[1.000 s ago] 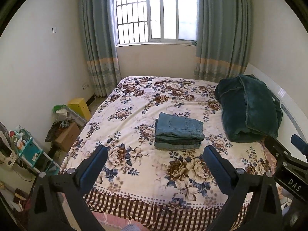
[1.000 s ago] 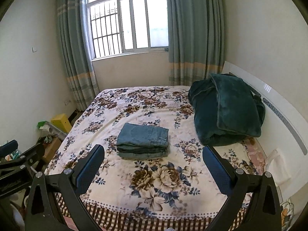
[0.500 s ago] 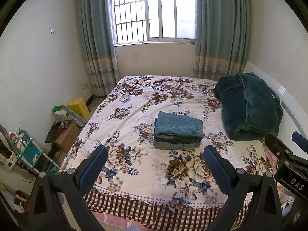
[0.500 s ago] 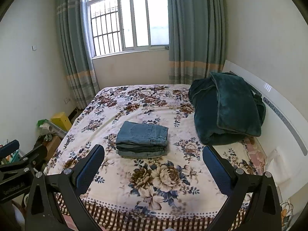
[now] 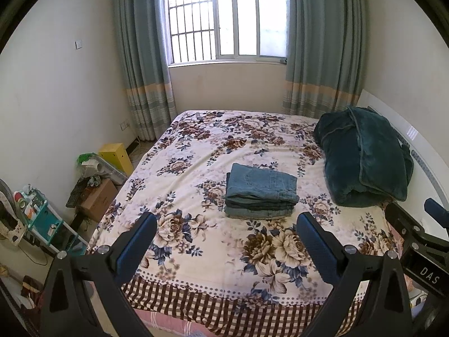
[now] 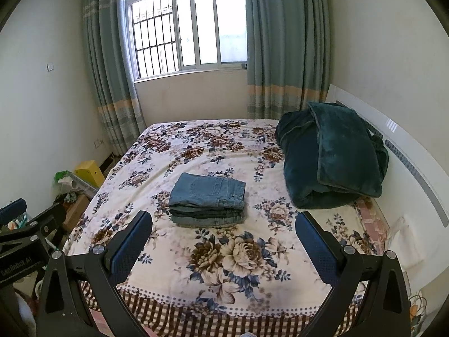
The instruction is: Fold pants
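Blue jeans (image 5: 261, 191) lie folded into a compact stack near the middle of the floral bed (image 5: 196, 151); the right wrist view shows the same jeans (image 6: 207, 199) on the bed (image 6: 168, 146). My left gripper (image 5: 226, 226) hovers open over the bed's near end, well short of the stack, with nothing between its fingers. My right gripper (image 6: 224, 224) is likewise open and empty, held back from the jeans. Each gripper's body shows at the edge of the other's view.
A dark green blanket (image 5: 362, 154) is heaped at the bed's right by the white headboard (image 6: 407, 151). Left of the bed on the floor are a yellow box (image 5: 116, 154), a cardboard box (image 5: 98, 199) and a teal shelf (image 5: 42, 224). Window and curtains stand behind.
Both grippers have drawn back and tilted slightly, so the bed and jeans sit a little higher in view. The folded jeans have not moved. Both grippers stay open.
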A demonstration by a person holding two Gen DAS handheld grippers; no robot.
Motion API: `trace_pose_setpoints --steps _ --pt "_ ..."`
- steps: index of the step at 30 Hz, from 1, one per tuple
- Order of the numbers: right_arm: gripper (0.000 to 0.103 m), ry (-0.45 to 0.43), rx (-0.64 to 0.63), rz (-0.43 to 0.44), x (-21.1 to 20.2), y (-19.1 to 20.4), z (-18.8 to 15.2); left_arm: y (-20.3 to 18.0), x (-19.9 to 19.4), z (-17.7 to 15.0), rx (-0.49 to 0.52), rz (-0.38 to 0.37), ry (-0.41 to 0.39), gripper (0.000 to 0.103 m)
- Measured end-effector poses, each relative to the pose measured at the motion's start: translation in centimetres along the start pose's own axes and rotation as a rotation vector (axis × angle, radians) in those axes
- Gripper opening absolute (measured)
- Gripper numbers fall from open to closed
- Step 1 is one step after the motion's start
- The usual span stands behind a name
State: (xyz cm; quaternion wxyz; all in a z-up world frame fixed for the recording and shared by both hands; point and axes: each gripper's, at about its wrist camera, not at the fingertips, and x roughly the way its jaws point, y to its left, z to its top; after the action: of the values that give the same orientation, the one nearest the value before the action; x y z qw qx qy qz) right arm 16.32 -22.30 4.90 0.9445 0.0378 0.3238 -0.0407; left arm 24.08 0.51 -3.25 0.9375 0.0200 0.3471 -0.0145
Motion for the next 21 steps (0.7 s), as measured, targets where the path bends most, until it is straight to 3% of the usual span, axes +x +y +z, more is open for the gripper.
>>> trace_pose_setpoints --steps 21 --pt "0.103 0.005 -0.016 0.025 1.4 0.4 -0.5 0.5 0.3 0.0 0.001 0.008 -0.002 0.102"
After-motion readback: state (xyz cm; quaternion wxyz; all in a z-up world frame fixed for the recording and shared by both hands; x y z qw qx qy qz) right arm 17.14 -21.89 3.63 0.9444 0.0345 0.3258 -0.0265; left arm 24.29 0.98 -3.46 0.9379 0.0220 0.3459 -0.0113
